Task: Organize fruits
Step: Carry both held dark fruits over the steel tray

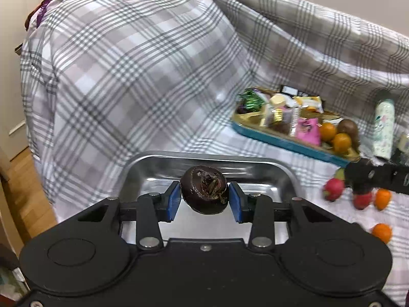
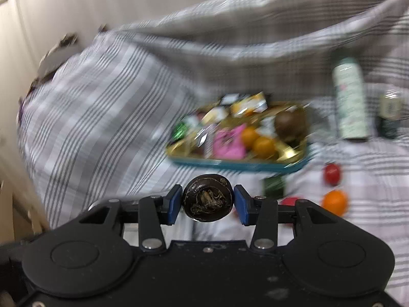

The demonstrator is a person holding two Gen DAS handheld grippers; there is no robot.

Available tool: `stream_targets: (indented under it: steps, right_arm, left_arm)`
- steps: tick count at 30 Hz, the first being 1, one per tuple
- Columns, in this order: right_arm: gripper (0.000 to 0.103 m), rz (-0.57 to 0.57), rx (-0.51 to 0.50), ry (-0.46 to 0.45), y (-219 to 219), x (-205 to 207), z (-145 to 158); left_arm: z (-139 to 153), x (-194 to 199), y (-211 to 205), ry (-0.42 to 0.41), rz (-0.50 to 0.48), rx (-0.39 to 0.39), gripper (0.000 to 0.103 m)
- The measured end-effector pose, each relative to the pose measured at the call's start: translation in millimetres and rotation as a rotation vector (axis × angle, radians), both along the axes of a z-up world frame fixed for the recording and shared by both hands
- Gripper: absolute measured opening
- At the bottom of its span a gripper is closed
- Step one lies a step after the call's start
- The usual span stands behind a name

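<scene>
Two dark fruits (image 1: 204,190) (image 2: 207,198), one per gripper.

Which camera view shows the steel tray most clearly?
The left wrist view: the steel tray lies sharp just beyond the left gripper, which holds a dark fruit. The right wrist view is blurred; at most a shiny corner shows at the gripper's left edge.

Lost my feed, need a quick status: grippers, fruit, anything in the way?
Left gripper shut on a dark round fruit, above the steel tray. Right gripper shut on another dark fruit. Nothing blocking the tray.
</scene>
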State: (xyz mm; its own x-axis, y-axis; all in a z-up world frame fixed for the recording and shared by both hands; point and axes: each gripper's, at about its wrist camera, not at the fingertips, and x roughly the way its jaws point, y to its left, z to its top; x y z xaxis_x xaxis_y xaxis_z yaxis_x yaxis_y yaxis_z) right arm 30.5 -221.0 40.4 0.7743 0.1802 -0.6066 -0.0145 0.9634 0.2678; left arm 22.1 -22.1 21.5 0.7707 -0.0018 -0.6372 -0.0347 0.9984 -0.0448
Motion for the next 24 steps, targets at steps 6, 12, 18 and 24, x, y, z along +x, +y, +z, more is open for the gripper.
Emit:
stream_targets:
  steps: [6,12,18,24]
  right_arm:
    - [0.046,0.076,-0.04,0.052,47.9,0.7,-27.5]
    - [0.046,0.11,-0.042,0.062,64.5,0.8,-40.4]
    - [0.046,0.12,-0.053,0.071,69.1,1.1,-47.1]
    - [0.046,0.161,-0.089,0.05,78.6,-2.0,-44.3]
  left_arm:
    - [-14.0,0.4,21.3,0.01,-0.023,0.043,0.048]
    - [-21.7,2.6,37.9,0.041,0.01,-0.03,0.048]
    - [-26.6,3.9,33.5,0.058,-0.023,0.03,0.048]
    - [-27.3,6.2,38.0,0.076,-0.019,0.014,0.049]
